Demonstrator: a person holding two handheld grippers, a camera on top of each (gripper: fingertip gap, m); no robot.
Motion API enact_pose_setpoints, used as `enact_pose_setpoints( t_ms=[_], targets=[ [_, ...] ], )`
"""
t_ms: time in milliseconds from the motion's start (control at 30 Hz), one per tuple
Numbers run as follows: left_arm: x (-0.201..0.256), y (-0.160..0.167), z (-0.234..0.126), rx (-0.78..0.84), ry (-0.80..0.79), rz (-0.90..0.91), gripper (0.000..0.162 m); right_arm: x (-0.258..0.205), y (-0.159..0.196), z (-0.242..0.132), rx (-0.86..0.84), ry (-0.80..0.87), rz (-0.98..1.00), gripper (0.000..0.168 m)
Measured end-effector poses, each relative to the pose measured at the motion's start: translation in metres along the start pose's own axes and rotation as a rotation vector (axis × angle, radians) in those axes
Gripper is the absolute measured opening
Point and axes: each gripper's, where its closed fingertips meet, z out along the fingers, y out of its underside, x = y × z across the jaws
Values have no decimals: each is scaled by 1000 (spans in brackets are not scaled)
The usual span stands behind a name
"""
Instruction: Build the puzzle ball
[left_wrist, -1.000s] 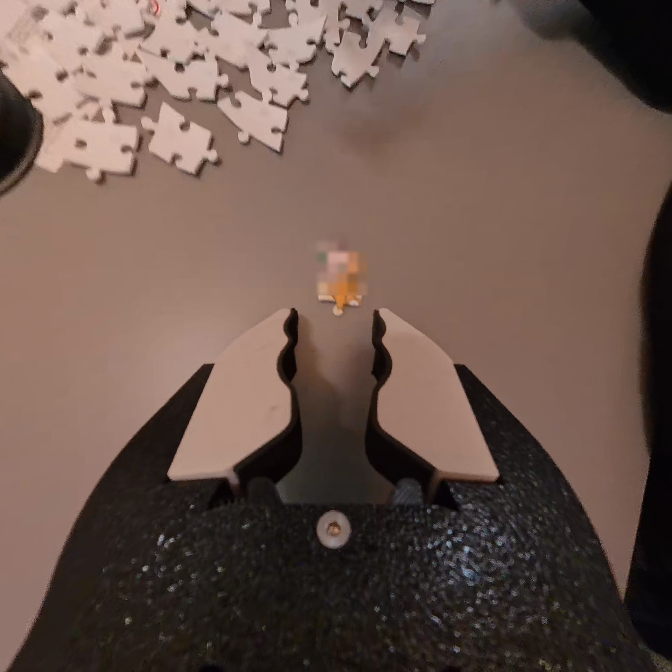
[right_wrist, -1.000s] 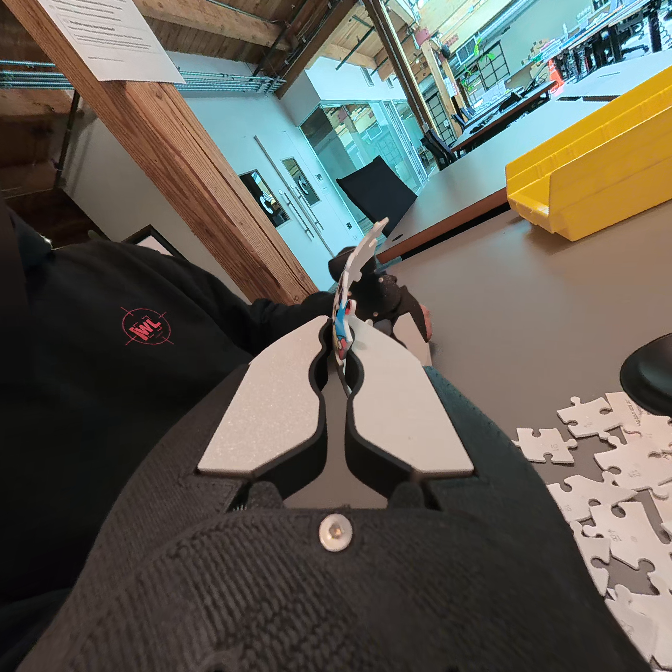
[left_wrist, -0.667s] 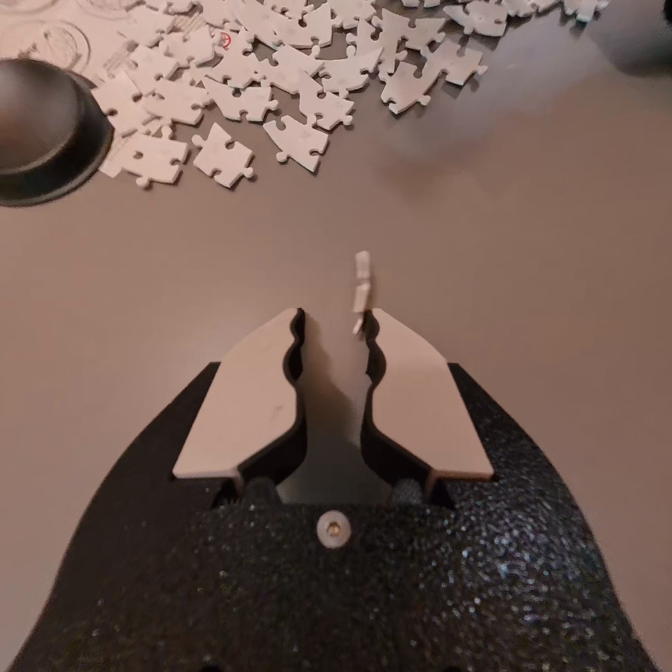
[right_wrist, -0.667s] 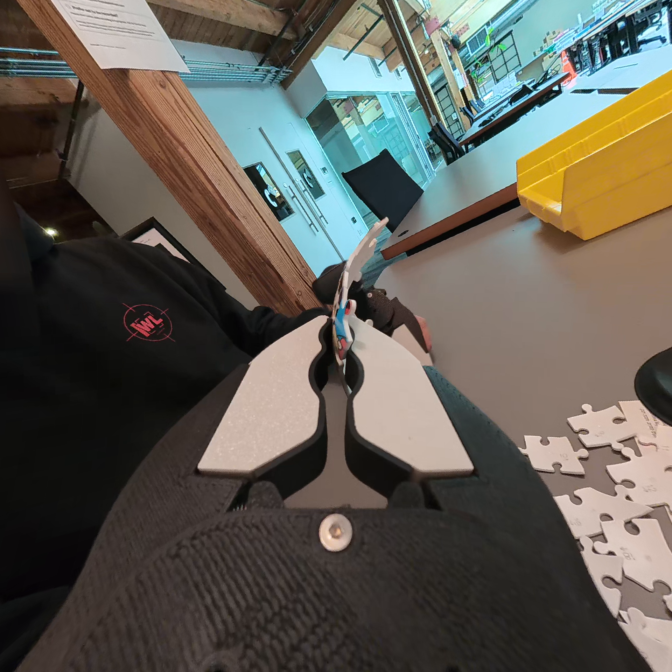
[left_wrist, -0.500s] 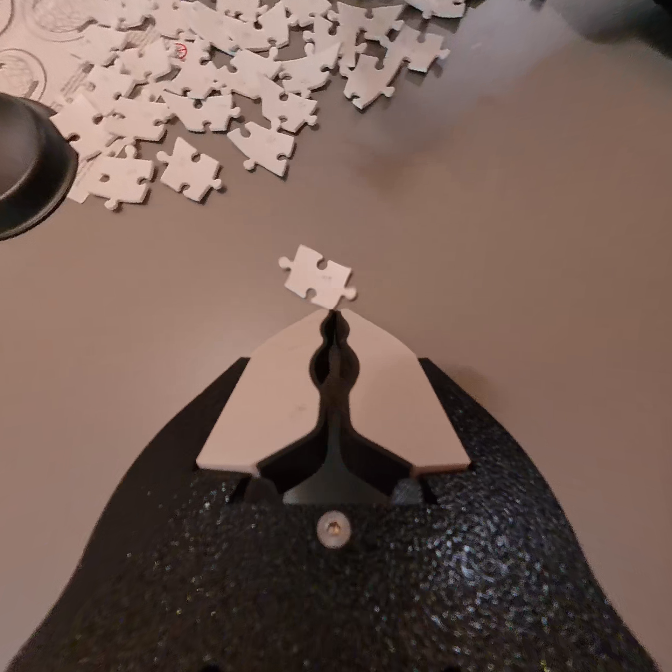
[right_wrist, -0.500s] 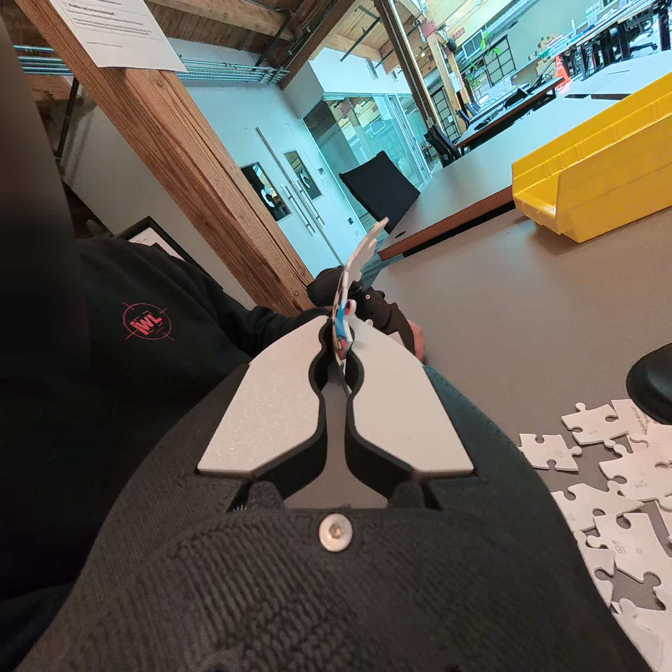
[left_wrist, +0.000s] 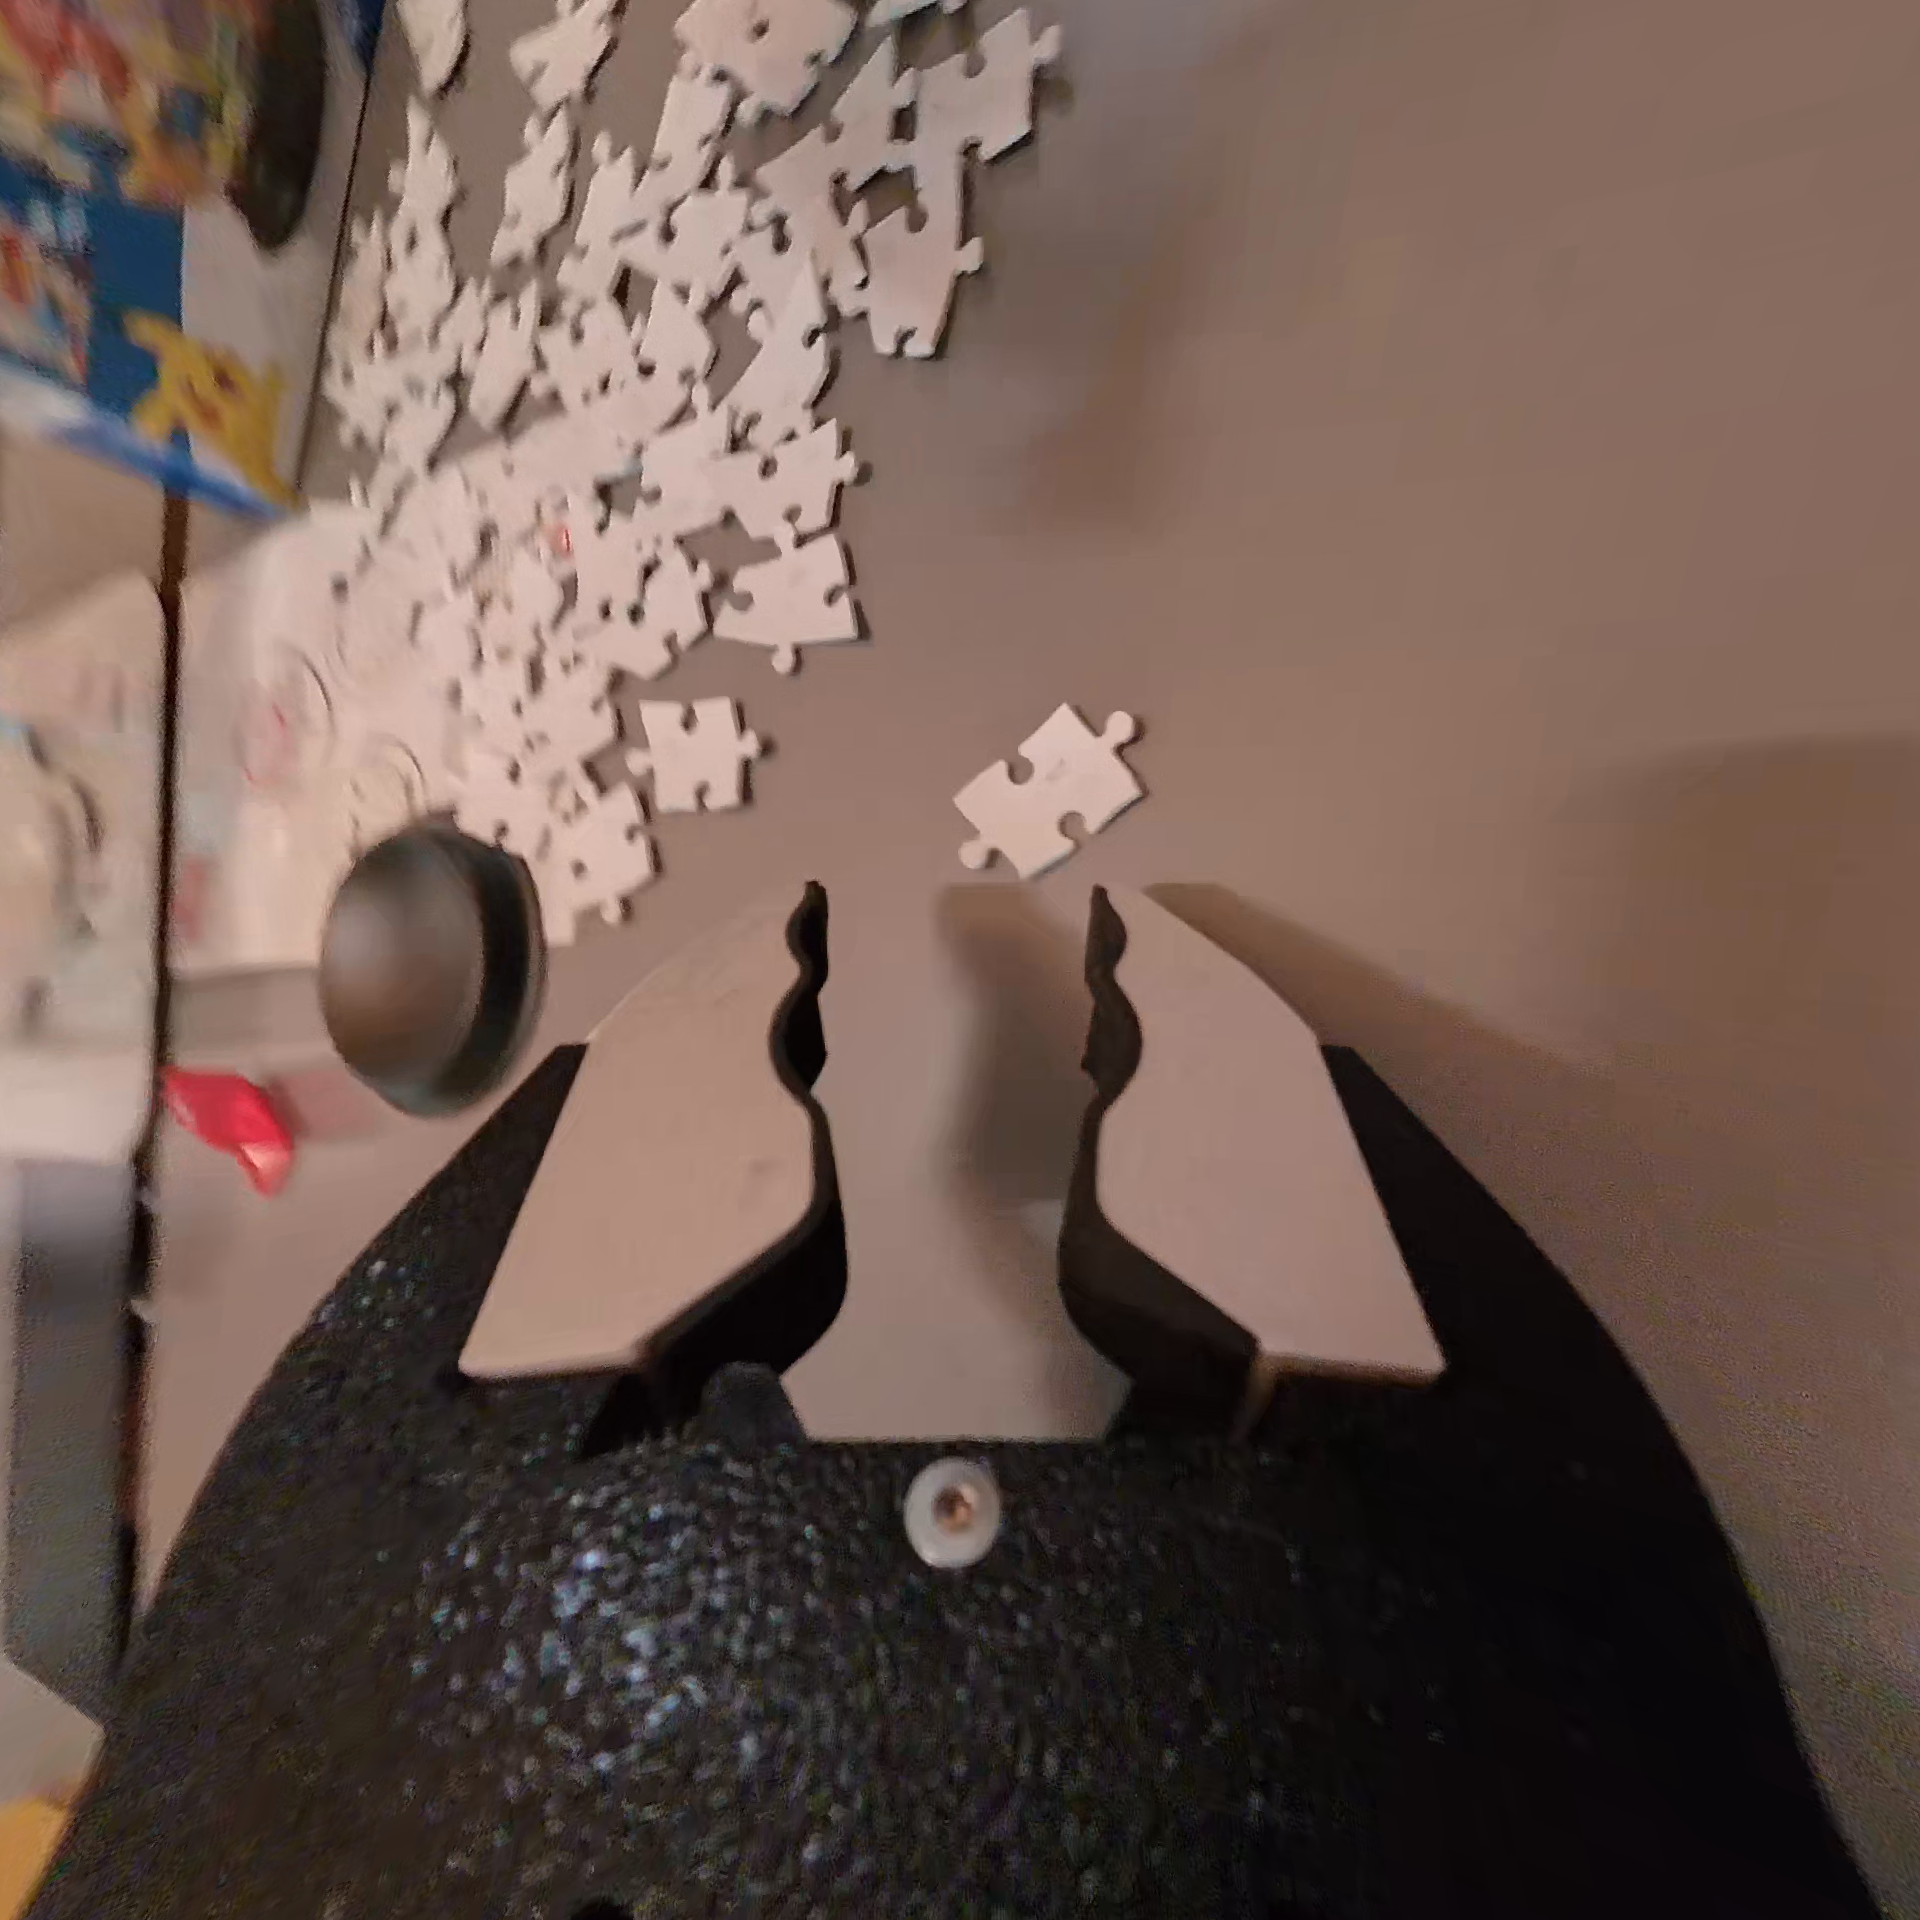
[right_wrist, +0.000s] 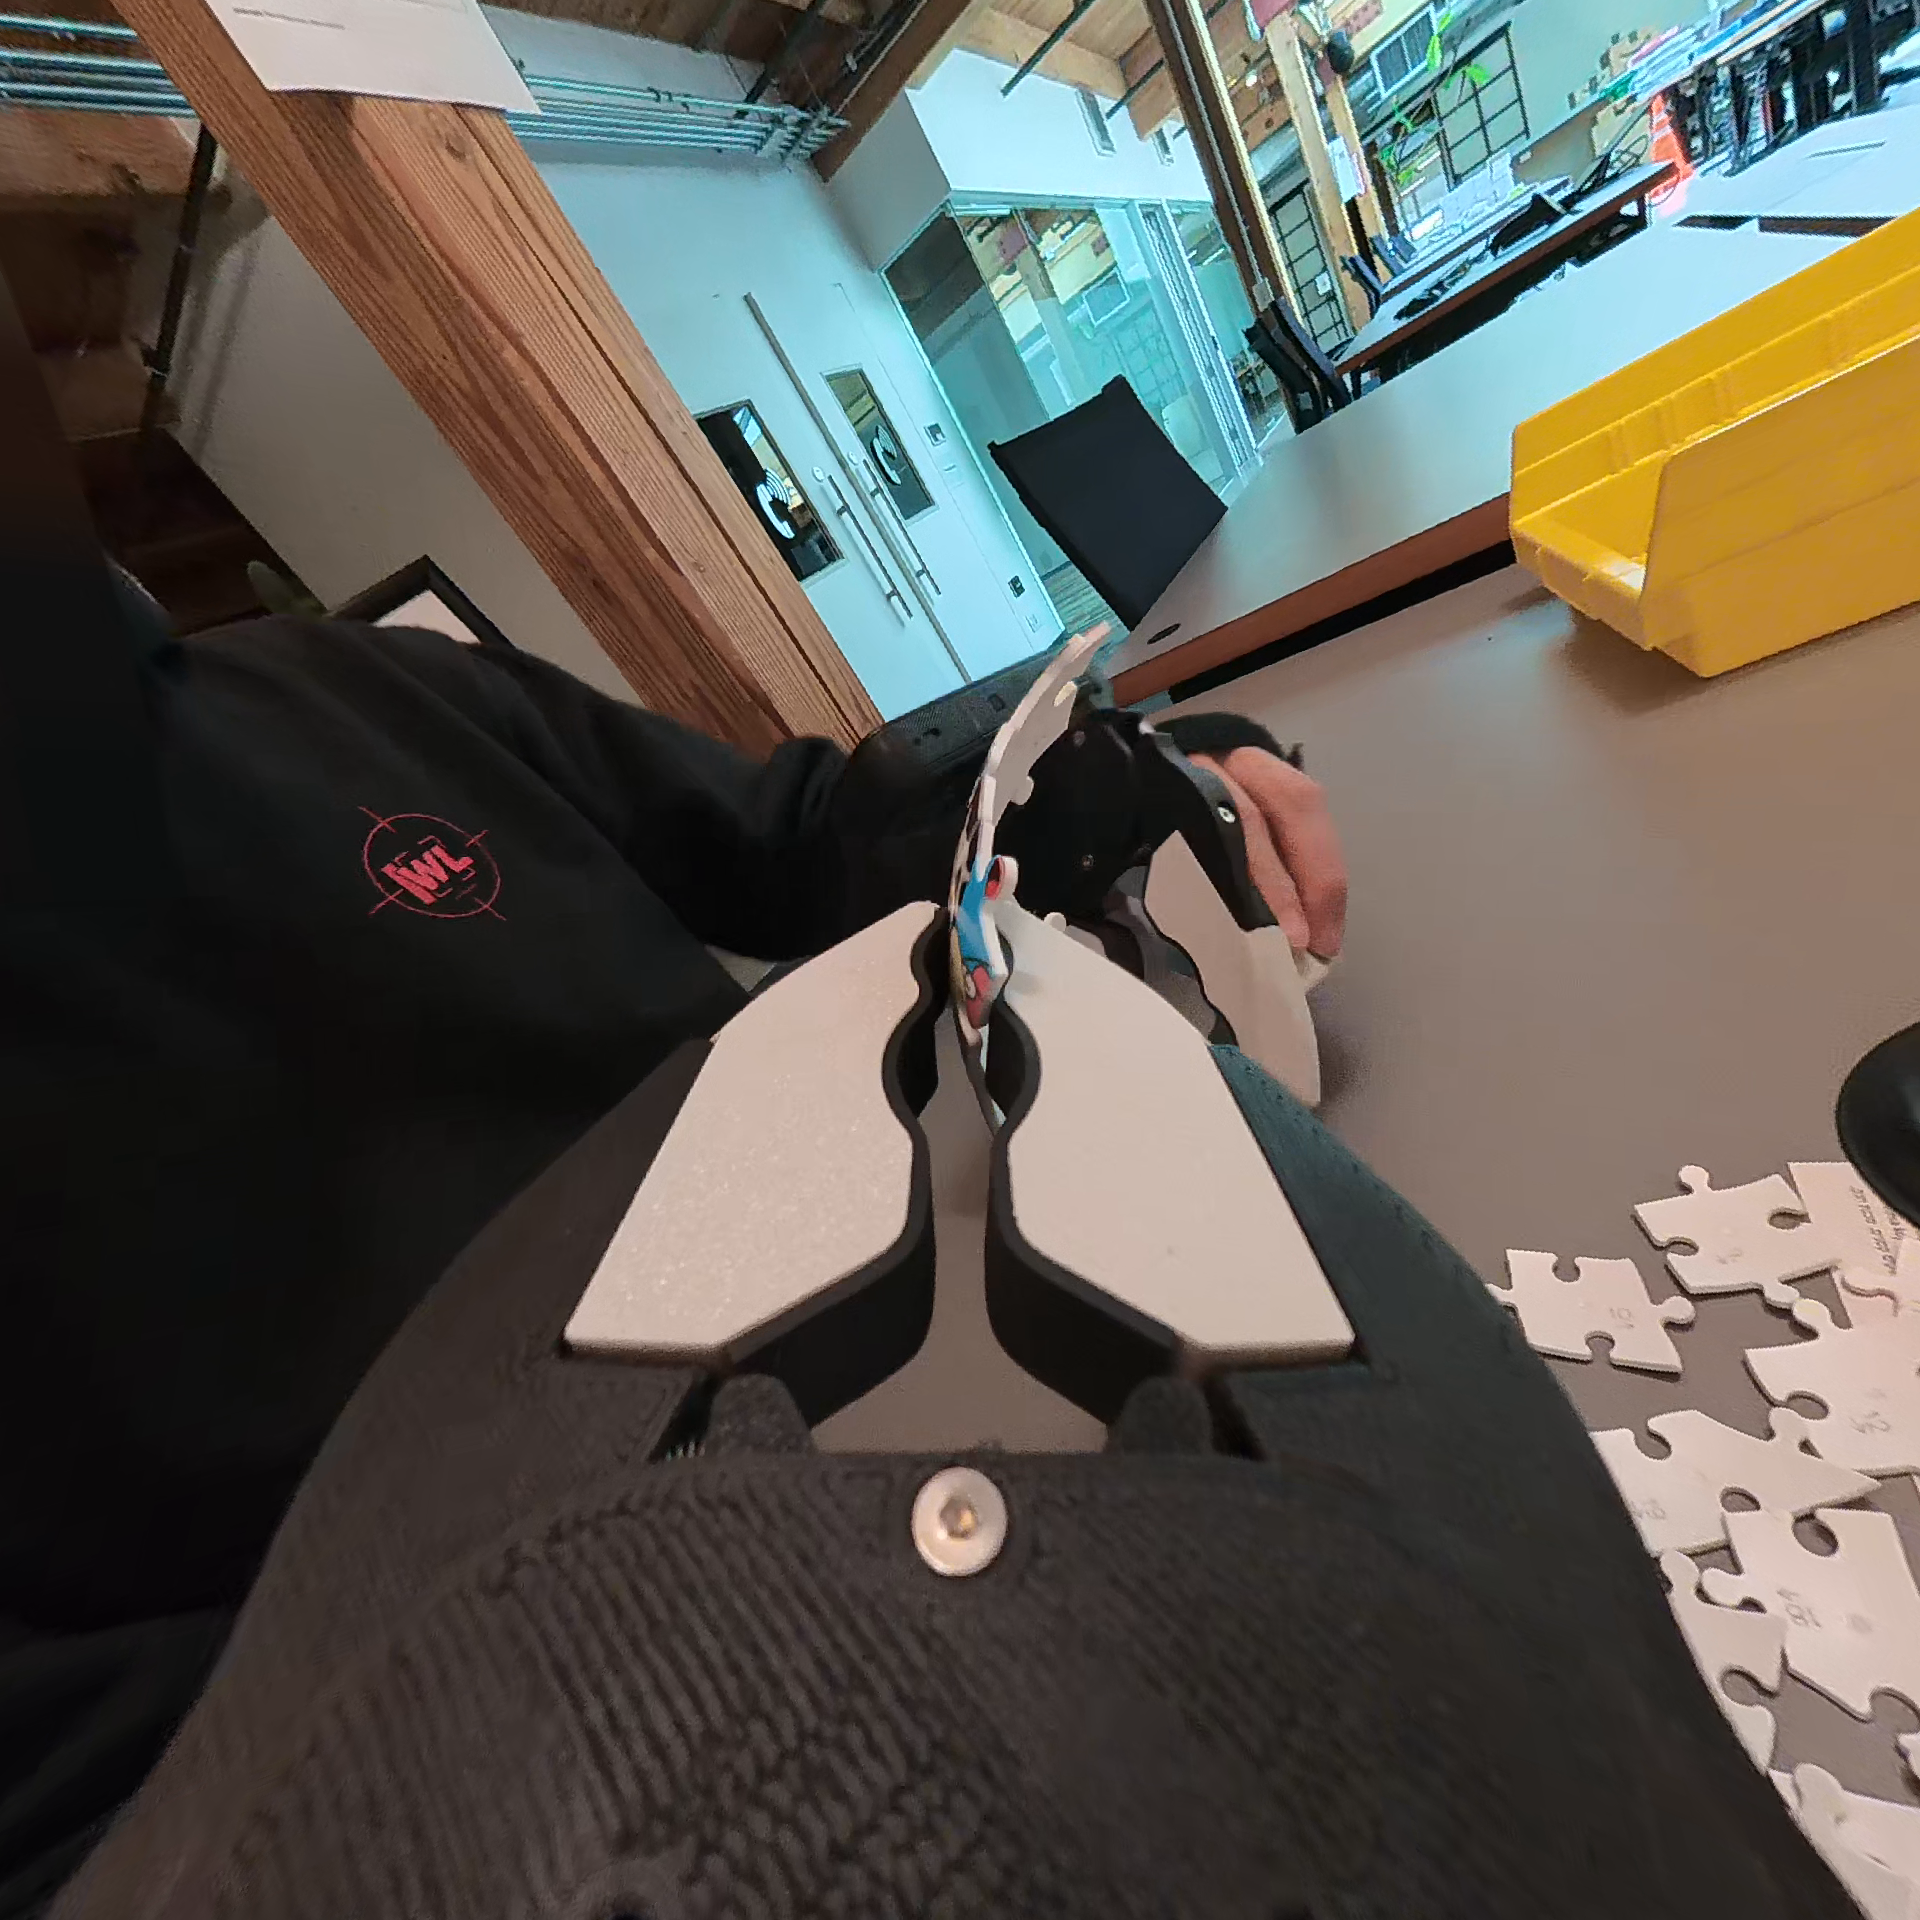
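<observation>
On grey table (left_wrist: 1455, 416): left gripper (left_wrist: 956, 904) agape; puzzle pieces (left_wrist: 644, 436) blank-side up, markings illegible.

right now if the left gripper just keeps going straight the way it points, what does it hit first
Probably the lone puzzle piece lying white side up on the grey table, just ahead of the open left gripper and slightly toward its right finger. Depth is unclear, so it might meet bare tabletop first.

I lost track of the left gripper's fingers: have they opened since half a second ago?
Yes. The left gripper was pinched shut then; now its fingers stand apart, with a lone puzzle piece lying flat on the table just ahead.
</observation>
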Motion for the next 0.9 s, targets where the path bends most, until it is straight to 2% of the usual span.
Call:
enact_pose_setpoints(
  t_ms=[33, 133, 233, 367, 433, 500, 600, 733, 800, 900],
  targets=[
    [0, -3, 2, 10, 57, 39, 45, -1, 0, 0, -4, -3, -4, 4],
    [9, -8, 9, 4, 273, 89, 52, -5, 0, -1, -10, -12, -19, 4],
    [17, -10, 15, -9, 448, 101, 52, -8, -1, -3, -4, -20, -29, 4],
    [27, -2, 18, -63, 576, 108, 35, -8, -2, -8, 6, -16, -35, 4],
    [25, -2, 20, -33, 552, 101, 30, -8, -3, -11, 18, -18, -38, 4],
    [17, 0, 20, -24, 475, 103, 36, -8, -4, -13, 26, -17, -38, 4],
    [14, -13, 13, 68, 388, 141, 34, -6, -5, -18, 37, -8, -38, 4],
    [28, -29, 13, 57, 368, 328, 35, -5, -6, -21, 51, -7, -39, 4],
    [31, -36, 15, 30, 391, 413, 37, -4, -6, -21, 49, -4, -38, 4],
    [41, -33, 19, -43, 526, 454, 32, -4, -5, -19, 43, -1, -38, 4]
  ],
)
